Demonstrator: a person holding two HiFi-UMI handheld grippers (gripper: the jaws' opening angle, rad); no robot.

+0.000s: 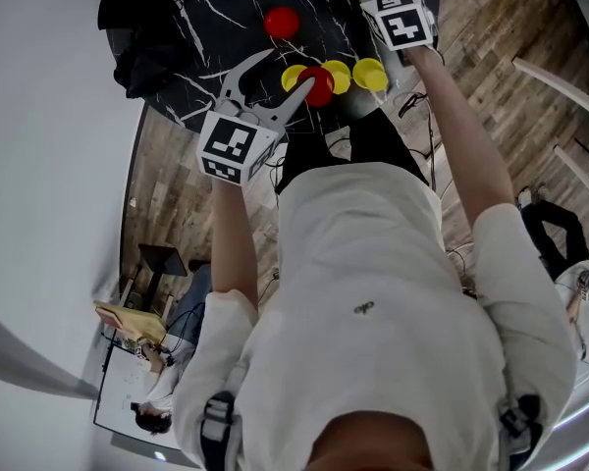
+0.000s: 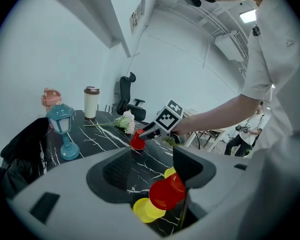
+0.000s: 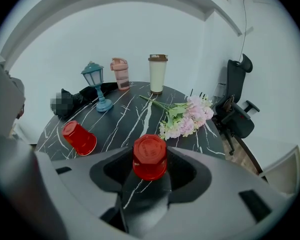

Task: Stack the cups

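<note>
The right claw (image 3: 151, 170) stood over the black marble counter (image 3: 130, 119) with an upturned red cup (image 3: 150, 154) between its jaws, which sat close on either side but were not visibly pressing. The left claw (image 2: 152, 169) hung open near the counter's front edge, its right jaw against a second red cup (image 2: 166, 191) among the yellow cups (image 2: 146, 210). The main risk appeared to be the pinch itself: the tapered, seemingly light cup could squirt out or tip if the jaws met it off-centre. It might then skid toward the flowers (image 3: 186, 115) just beyond. A careless shift of the left claw could scatter the yellow cups (they sat near the edge). A third red cup (image 3: 79, 137), lying on its side, looked free to roll if bumped.
</note>
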